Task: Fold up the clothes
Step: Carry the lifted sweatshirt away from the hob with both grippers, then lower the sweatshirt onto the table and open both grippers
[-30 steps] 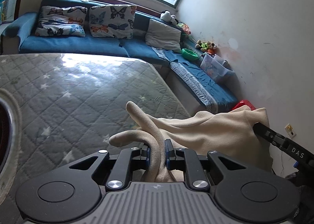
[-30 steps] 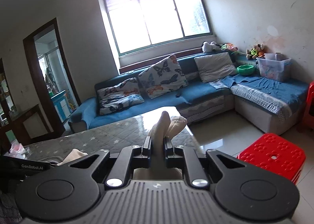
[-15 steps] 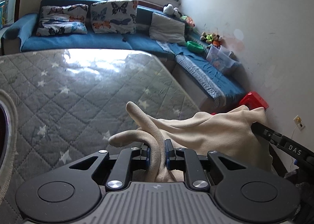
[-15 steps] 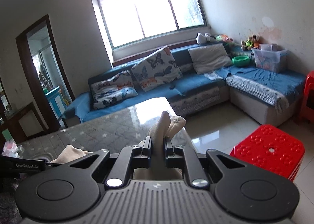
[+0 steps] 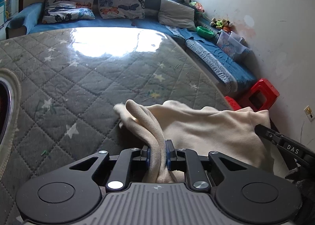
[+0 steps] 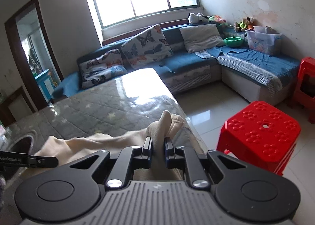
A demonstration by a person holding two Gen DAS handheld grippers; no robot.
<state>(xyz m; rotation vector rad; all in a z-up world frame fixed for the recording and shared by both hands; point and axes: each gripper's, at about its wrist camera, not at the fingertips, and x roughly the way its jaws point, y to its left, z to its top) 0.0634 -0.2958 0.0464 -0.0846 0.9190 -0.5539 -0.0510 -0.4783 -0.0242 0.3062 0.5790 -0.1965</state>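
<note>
I have the cream garment (image 5: 206, 126) pinched at two spots, and I judge this is so it hangs stretched between my grippers, ready to lay flat for folding. The left gripper (image 5: 158, 152) has its jaws clamped on a bunched edge of the cloth, which sticks out ahead of them. The right gripper (image 6: 158, 151) likewise has its jaws closed tight on another bunch, a tuft poking forward. The span between the two grips sags beside each pair of jaws. Ahead of and below both jaws lies the grey quilted counter (image 5: 78, 79); I cannot tell whether the cloth touches it. A red stool (image 6: 259, 136) stands right of the right jaws.
</note>
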